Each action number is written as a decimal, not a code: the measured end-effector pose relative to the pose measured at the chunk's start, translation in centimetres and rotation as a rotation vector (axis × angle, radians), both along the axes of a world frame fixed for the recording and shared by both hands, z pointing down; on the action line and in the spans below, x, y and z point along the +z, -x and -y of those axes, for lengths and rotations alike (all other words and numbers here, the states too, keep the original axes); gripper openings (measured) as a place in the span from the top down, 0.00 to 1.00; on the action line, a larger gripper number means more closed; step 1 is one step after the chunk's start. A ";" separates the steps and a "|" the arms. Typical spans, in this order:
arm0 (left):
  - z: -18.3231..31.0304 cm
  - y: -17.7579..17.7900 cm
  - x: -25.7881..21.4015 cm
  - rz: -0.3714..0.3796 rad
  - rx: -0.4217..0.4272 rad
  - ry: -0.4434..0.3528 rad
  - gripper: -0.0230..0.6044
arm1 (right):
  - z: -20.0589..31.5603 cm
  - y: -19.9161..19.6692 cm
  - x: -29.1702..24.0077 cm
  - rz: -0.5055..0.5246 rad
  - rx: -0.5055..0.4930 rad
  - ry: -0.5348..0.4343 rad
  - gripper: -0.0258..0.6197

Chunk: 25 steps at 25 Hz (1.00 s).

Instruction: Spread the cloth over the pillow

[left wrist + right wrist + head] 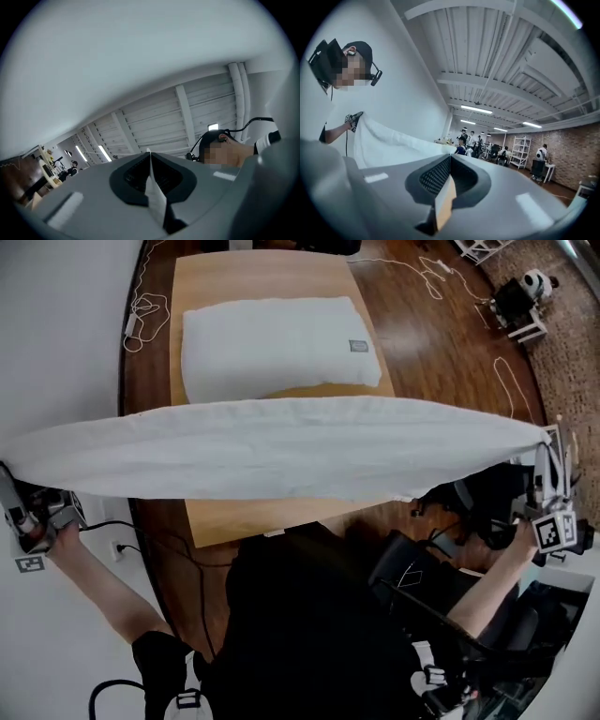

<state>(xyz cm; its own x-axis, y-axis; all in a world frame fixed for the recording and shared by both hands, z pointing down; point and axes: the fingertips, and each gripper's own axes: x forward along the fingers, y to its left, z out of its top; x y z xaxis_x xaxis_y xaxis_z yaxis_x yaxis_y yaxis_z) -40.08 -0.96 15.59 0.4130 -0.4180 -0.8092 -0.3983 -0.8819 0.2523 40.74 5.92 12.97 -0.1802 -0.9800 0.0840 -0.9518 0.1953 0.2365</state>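
Observation:
A white pillow (277, 348) with a small grey tag lies on the wooden table (253, 282). The white cloth (272, 451) is stretched taut in the air between both grippers, hanging over the table's near half, just short of the pillow. My left gripper (9, 470) is shut on the cloth's left end, and a pinched strip of cloth (152, 192) shows between its jaws. At the other end my right gripper (547, 439) is shut on the cloth, whose edge (445, 199) is clamped in its jaws. From there the cloth (389, 145) runs away to the far left gripper (354, 119).
A white wall stands close on the left. A power strip (131, 324) and cables lie on the dark wood floor around the table. A black chair (469, 498) stands at my right. People and a white shelf (520, 152) are far off in the room.

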 end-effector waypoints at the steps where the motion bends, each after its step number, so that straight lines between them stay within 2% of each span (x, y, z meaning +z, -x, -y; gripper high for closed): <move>1: 0.1 -0.1 0.3 -0.006 0.001 0.012 0.95 | -0.3 -0.2 0.3 0.011 0.008 -0.002 0.95; 4: 0.0 -0.9 1.3 -0.031 0.020 0.040 0.95 | -1.6 -1.4 0.7 0.043 0.038 -0.023 0.95; 8: -0.3 -1.4 0.9 -0.055 0.029 0.043 0.95 | -1.7 -1.7 -0.6 0.029 0.053 -0.058 0.95; 12: -0.4 -1.9 0.7 -0.051 -0.054 0.042 0.95 | 0.4 -2.8 0.2 0.048 0.032 -0.068 0.95; 16: 3.5 -3.6 2.6 -0.062 -0.105 0.124 0.95 | 6.5 -4.7 4.4 0.094 -0.021 -0.016 0.95; 19: 8.0 -4.9 3.4 -0.038 -0.140 0.191 0.95 | 12.9 -6.2 6.6 0.148 -0.068 0.007 0.95; 25: 20.6 -6.9 5.2 -0.007 -0.160 0.301 0.95 | 27.4 -8.3 9.6 0.222 -0.132 0.008 0.95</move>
<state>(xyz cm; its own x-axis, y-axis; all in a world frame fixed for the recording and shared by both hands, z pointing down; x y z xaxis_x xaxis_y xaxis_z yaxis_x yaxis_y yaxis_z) -33.15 -21.58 20.79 0.3173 -0.6976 -0.6425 -0.5231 -0.6938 0.4950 49.06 -21.44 22.52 -0.3213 -0.9463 0.0355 -0.9464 0.3222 0.0223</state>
